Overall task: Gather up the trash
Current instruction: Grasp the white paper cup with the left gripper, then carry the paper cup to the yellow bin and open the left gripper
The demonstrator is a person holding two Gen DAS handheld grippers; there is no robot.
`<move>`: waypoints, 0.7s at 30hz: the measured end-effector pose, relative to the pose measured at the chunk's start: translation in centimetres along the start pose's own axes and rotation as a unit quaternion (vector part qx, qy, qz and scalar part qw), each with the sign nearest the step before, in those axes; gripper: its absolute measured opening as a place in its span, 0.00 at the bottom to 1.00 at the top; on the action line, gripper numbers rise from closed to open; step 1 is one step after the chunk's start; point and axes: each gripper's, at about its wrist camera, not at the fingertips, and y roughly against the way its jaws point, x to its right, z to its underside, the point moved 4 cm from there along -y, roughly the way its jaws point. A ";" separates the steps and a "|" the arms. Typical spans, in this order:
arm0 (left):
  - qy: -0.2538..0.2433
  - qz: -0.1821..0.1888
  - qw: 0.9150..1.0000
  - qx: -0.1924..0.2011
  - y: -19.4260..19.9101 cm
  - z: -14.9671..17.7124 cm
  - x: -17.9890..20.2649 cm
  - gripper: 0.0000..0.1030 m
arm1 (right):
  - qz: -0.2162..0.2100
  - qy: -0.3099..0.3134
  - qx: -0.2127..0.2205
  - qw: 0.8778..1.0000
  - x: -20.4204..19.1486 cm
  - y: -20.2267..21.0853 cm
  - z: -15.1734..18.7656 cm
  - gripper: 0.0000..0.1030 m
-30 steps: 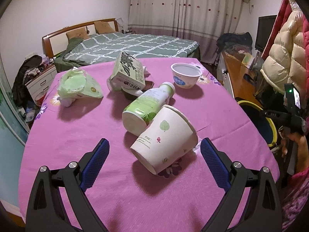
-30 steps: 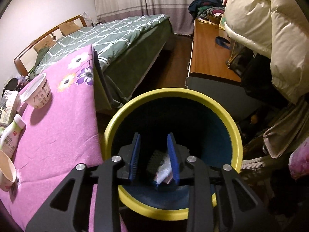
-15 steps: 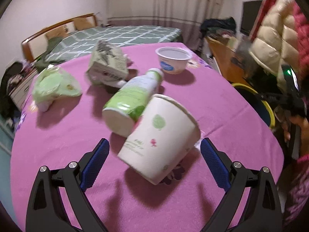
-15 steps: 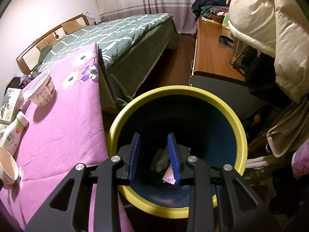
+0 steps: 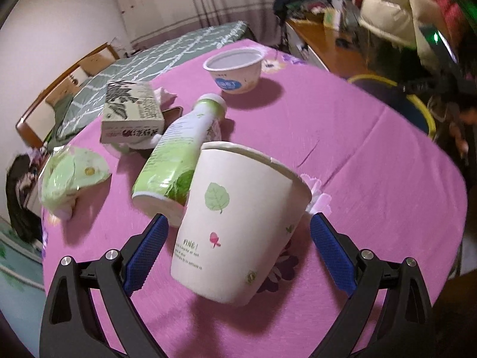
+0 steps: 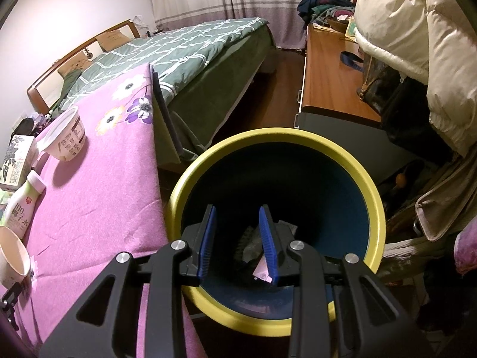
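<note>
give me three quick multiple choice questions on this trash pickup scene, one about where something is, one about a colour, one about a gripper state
1. Where does the paper cup sit relative to the left gripper?
A. between its two fingers
B. inside the bin
C. on the bed

2. What colour is the rim of the trash bin?
A. red
B. yellow
C. white

3. What is the state of the right gripper?
A. shut on a bottle
B. shut on a carton
C. open and holding nothing

Answers:
1. A, the left wrist view shows the cup on the pink tablecloth with a blue pad on each side of it.
2. B, the right wrist view shows a yellow ring around the dark blue inside.
3. C, its pads stand apart over the bin with only the trash at the bottom seen through the gap.
</note>
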 end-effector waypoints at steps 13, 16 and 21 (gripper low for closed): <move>-0.042 0.012 0.998 -0.044 -1.1 0.3 0.8 0.70 | -0.009 -0.003 -0.001 1.000 0.0 0.2 0.4 0.28; -0.036 0.023 0.998 -0.045 -0.6 0.4 1.0 0.65 | -0.012 -0.004 -0.002 1.000 0.0 0.2 0.5 0.28; -0.025 0.053 0.998 -0.032 1.1 0.2 1.7 0.63 | -0.016 -0.006 0.000 1.000 0.3 0.7 0.7 0.28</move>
